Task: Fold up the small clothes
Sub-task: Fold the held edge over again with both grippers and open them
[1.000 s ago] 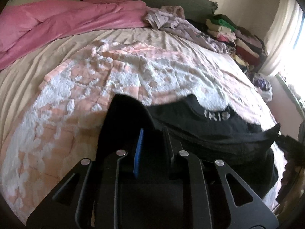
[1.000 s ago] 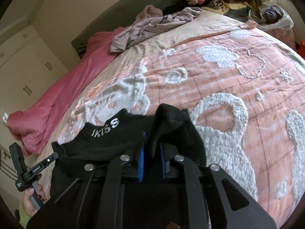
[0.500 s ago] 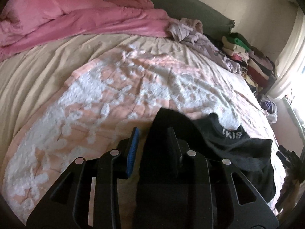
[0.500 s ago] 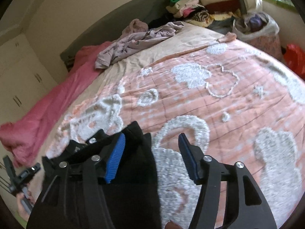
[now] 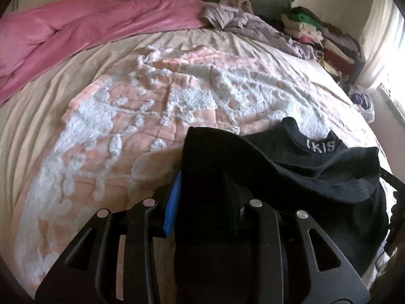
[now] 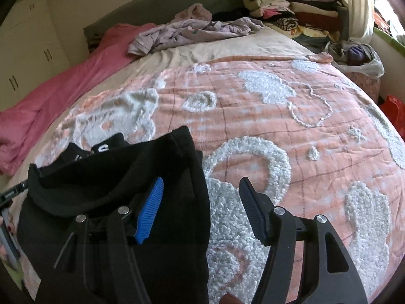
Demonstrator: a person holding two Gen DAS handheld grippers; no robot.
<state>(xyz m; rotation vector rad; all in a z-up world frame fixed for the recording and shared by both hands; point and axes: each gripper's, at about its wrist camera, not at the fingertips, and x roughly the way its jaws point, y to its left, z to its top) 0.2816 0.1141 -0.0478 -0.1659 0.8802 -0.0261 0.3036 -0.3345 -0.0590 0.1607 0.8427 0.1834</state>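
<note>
A black garment point(image 5: 303, 167) with white lettering on its band point(image 5: 320, 147) lies bunched on the peach and white bedspread point(image 5: 152, 101). A fold of it runs up between the fingers of my left gripper point(image 5: 202, 185) and drapes over the right finger. The blue pad point(image 5: 173, 202) shows its bare face beside the cloth, so this gripper is open. In the right wrist view the same black garment point(image 6: 114, 177) covers the left finger of my right gripper point(image 6: 201, 181). That gripper stands wide open, its right pad point(image 6: 250, 207) bare above the bedspread point(image 6: 278, 106).
A pink duvet point(image 5: 76, 30) lies along the far side of the bed. Loose lilac clothes point(image 5: 253, 22) sit by the headboard, and a stack of folded clothes point(image 6: 291, 2) stands at the far corner. A plastic bag point(image 6: 359, 58) hangs past the bed's right edge.
Both grippers were shut on the black cloth a second ago and have let go. The right one spread wide, the left only a little. The cloth still hangs over one finger of each.
</note>
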